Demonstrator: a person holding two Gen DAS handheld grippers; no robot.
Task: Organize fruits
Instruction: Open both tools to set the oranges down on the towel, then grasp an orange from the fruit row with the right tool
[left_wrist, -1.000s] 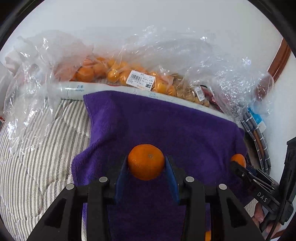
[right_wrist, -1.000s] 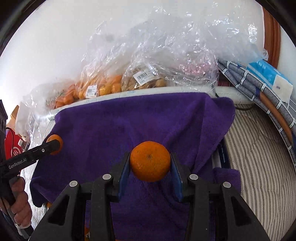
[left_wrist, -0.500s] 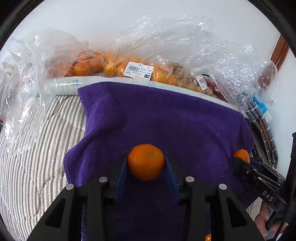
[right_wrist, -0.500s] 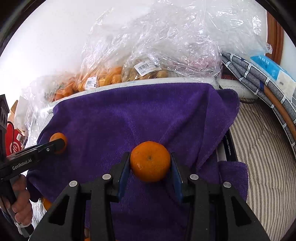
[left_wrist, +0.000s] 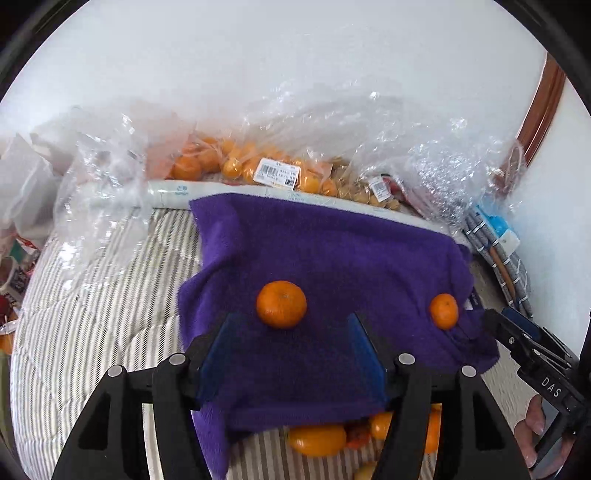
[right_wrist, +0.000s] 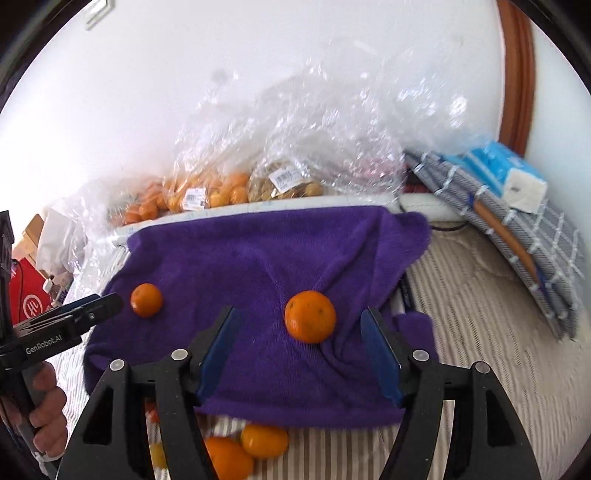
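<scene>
Both mandarins, gripped a second ago, now lie free on the purple towel (left_wrist: 332, 258): left mandarin (left_wrist: 281, 304) before the opening left gripper (left_wrist: 291, 354), right mandarin (right_wrist: 310, 316) before the opening right gripper (right_wrist: 299, 354) (both hold nothing), apparently spaced apart for sorting.

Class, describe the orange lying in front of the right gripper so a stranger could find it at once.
Find the purple terry towel spread on the striped bedding. Two round oranges lie on it, apart. Yours is the larger-looking round orange near the towel's bunched right edge, not the one by the left edge.
</scene>
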